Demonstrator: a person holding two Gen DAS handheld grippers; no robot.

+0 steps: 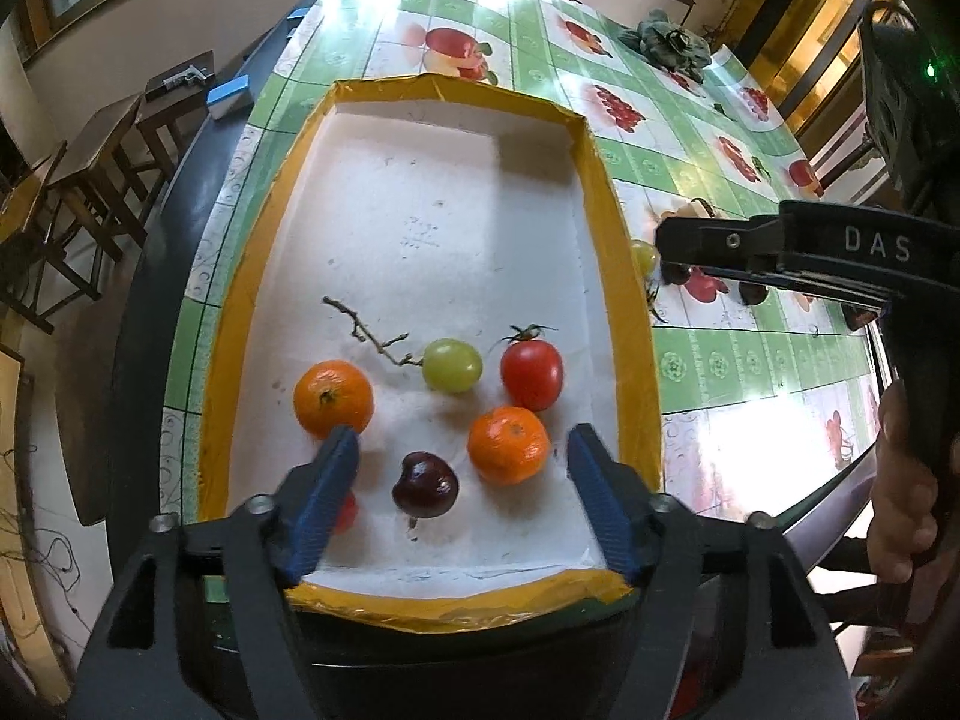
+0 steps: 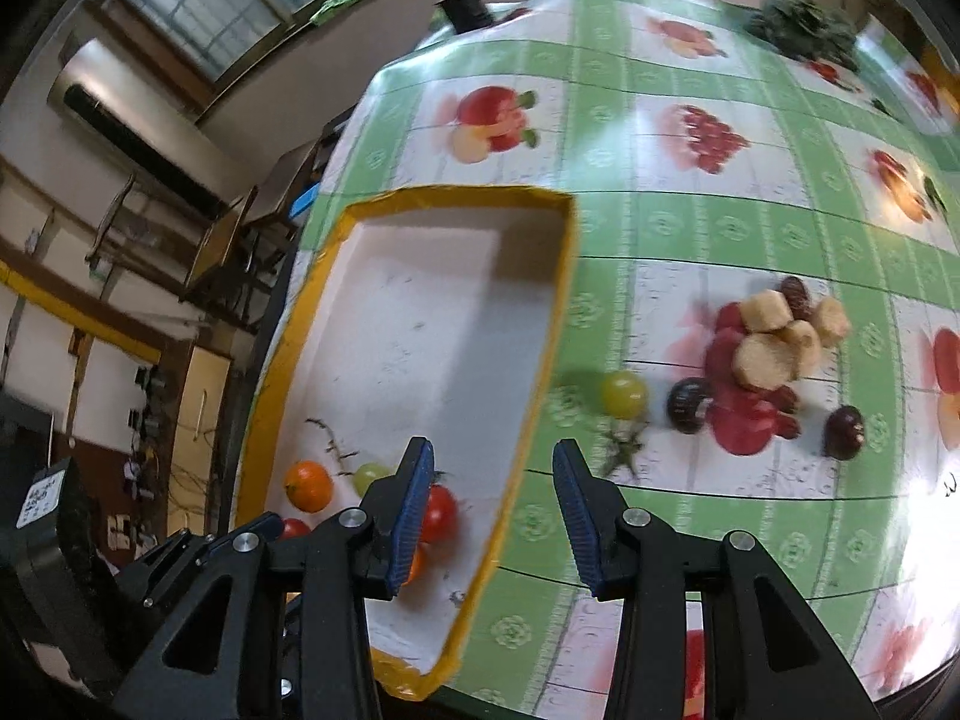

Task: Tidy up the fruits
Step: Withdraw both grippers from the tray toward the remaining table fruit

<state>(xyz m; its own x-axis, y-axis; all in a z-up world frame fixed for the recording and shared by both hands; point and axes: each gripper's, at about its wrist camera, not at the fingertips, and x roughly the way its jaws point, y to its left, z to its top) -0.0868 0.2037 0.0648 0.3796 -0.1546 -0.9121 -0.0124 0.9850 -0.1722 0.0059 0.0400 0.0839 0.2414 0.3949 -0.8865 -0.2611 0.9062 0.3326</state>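
A white tray with a yellow rim (image 1: 624, 276) holds two oranges (image 1: 333, 397) (image 1: 509, 444), a green grape (image 1: 452, 365), a red tomato (image 1: 531, 373), a dark cherry (image 1: 426, 483) and a bare twig (image 1: 366, 330). My left gripper (image 1: 463, 438) hangs open above the cherry and holds nothing. A small red fruit is half hidden behind its left finger. In the right wrist view my right gripper (image 2: 493, 456) is open and empty over the tray's right rim (image 2: 543, 360). On the cloth beyond lie a green grape (image 2: 624, 394), two dark cherries (image 2: 690, 405) (image 2: 845, 432) and pale fruit chunks (image 2: 774, 336).
The table wears a green and white fruit-print cloth (image 2: 720, 228). A loose green stem (image 2: 624, 456) lies by the grape. A crumpled green cloth (image 1: 669, 42) sits at the far end. Wooden stools (image 1: 90, 180) stand left of the table. A hand (image 1: 900, 492) holds the right gripper's grip.
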